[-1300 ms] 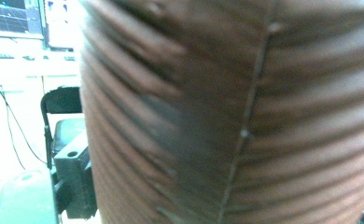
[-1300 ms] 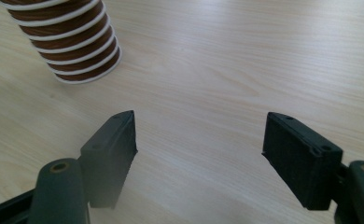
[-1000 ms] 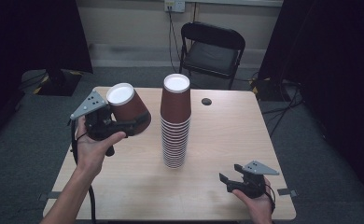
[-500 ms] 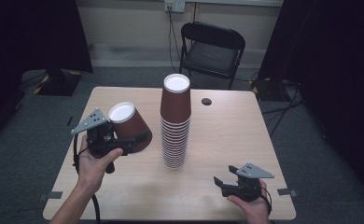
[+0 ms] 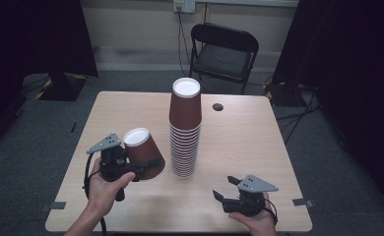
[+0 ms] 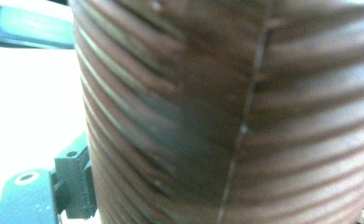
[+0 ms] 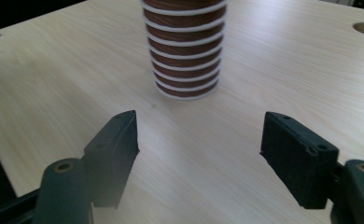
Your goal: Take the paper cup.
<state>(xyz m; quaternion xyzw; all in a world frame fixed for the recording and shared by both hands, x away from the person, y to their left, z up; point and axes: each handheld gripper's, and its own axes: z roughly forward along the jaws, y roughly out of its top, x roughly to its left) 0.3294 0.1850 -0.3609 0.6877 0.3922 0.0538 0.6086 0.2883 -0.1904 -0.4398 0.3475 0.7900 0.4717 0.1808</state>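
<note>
The left gripper (image 5: pixel 143 166), clamped on an inverted cup (image 5: pixel 142 151), has descended beside the stack (image 5: pixel 185 129); set-down appears imminent. The right gripper (image 7: pixel 199 140) rests with jaws parted, empty.

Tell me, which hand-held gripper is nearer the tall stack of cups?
Left. The left hand-held gripper, holding a single cup, sits just beside the stack; the right hand-held gripper lies farther off, toward the table's near edge.

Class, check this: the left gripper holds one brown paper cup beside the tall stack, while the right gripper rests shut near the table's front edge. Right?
Not quite. The right gripper is open: the right gripper view shows its jaws wide apart over bare table. The rest stands.
</note>
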